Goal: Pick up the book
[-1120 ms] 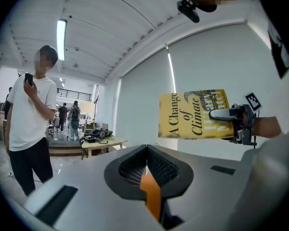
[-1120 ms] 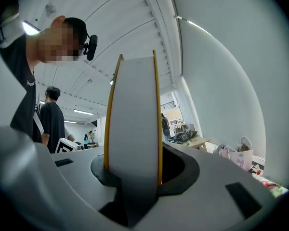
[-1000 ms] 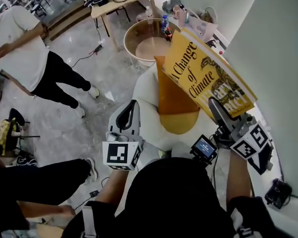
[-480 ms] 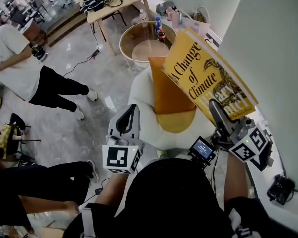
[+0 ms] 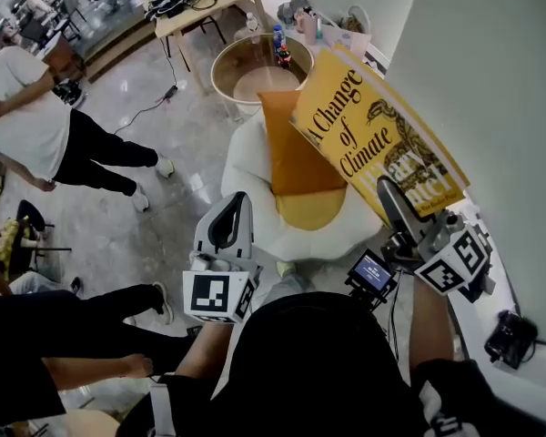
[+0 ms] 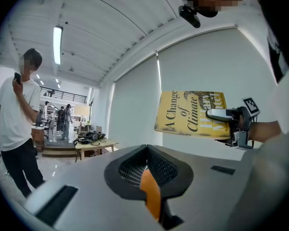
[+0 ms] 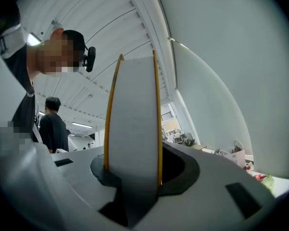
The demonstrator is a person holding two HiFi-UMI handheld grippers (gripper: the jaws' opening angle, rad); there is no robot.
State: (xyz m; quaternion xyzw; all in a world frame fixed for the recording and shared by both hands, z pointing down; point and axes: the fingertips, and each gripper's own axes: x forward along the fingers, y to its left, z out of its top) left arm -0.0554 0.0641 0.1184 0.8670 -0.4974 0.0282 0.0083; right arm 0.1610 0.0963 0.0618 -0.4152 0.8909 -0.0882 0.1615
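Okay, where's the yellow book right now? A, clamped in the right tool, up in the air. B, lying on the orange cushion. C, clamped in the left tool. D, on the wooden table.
A: the right tool is closed on the yellow book, its page edge between the jaws; the left tool holds nothing.

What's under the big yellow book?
Held up by the right gripper, the book hangs over an orange cushion on a white seat. The book hides the cushion's right edge.

Book [image 5: 373, 139] reads "A Change of Climate".
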